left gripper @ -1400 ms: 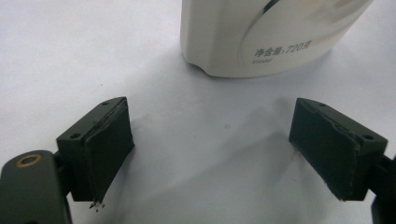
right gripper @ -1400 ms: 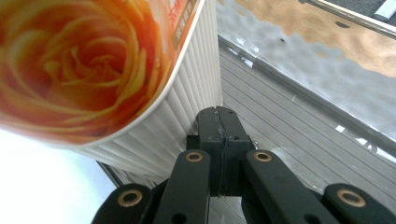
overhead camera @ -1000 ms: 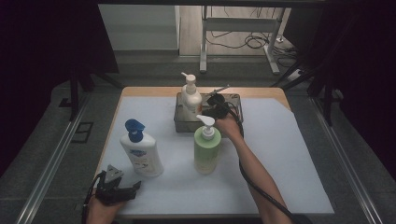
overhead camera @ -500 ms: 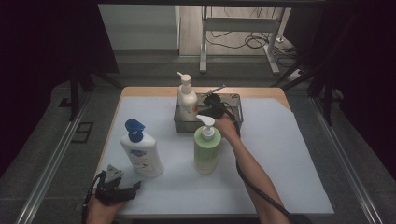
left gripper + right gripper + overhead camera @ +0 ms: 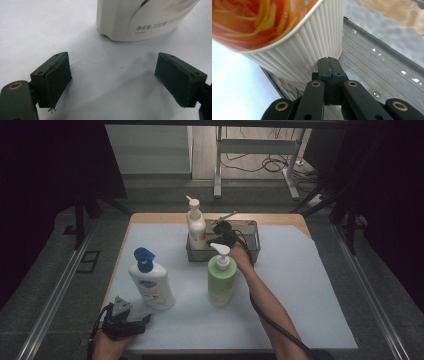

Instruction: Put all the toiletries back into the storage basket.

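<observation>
White table cover: right gripper (image 5: 329, 65), jaws pressed together, nudges the ribbed bottle (image 5: 294, 47) upright in the metal tray (image 5: 382, 67), while left gripper (image 5: 112, 82) rests, jaws apart.

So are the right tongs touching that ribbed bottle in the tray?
Touching, it seems. In the right gripper view the shut right tongs have their tips against the ribbed white bottle with no gap visible, over the metal tray.
</observation>
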Available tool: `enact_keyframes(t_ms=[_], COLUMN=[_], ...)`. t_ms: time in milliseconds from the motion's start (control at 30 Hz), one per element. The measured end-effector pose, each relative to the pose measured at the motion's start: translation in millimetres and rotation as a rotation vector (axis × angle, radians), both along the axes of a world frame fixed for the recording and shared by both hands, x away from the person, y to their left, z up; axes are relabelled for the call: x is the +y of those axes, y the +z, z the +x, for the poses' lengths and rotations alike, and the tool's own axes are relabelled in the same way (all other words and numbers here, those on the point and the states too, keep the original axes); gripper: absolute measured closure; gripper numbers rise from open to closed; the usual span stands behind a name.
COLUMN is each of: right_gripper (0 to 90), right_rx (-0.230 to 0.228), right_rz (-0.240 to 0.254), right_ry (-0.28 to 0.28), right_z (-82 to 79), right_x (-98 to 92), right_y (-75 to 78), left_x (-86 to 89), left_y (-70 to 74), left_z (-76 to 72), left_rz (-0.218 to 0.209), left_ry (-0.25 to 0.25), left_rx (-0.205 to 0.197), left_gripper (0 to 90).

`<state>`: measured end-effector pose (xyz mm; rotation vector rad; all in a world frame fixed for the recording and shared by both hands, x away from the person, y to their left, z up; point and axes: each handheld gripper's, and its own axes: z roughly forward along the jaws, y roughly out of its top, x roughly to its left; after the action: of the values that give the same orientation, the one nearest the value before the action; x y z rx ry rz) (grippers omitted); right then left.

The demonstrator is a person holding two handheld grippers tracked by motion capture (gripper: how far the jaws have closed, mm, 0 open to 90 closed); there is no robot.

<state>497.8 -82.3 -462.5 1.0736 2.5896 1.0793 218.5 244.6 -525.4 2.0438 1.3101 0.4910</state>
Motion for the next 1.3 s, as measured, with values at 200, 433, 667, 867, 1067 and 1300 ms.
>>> enact_keyframes(t_ms=[200,433,667,867,1067,1300], right_gripper=[89.9,89.9,89.9,87.4,78.0,61.4], right_rx=[0.0,0.001,0.001,-0.013,-0.024,-0.054], right_rz=[0.009,0.015,0.014,-0.001,0.013,0.01], right_ry=[0.018,0.027,0.023,0.027,0.028,0.011], right_z=[-0.6,-1.7,-2.0,-3.4,-7.1,-13.2], right_x=[3.2,7.3,8.3,7.4,2.4,-4.6], right_y=[-0.3,1.6,1.9,3.4,10.2,16.6], left_x=[0.0,0.1,0.0,0.0,-0.1,-0.2], left_y=[0.0,0.0,0.0,0.0,0.0,0.0], left_z=[0.1,0.1,0.1,0.0,0.0,0.0], left_rz=[-0.001,0.0,0.0,0.0,0.001,0.002], left_ry=[0.0,0.0,0.0,0.0,0.0,0.0], left_rx=[0.0,0.0,0.0,0.0,0.0,0.0], left_gripper=[13.0,13.0,13.0,13.0,13.0,13.0])
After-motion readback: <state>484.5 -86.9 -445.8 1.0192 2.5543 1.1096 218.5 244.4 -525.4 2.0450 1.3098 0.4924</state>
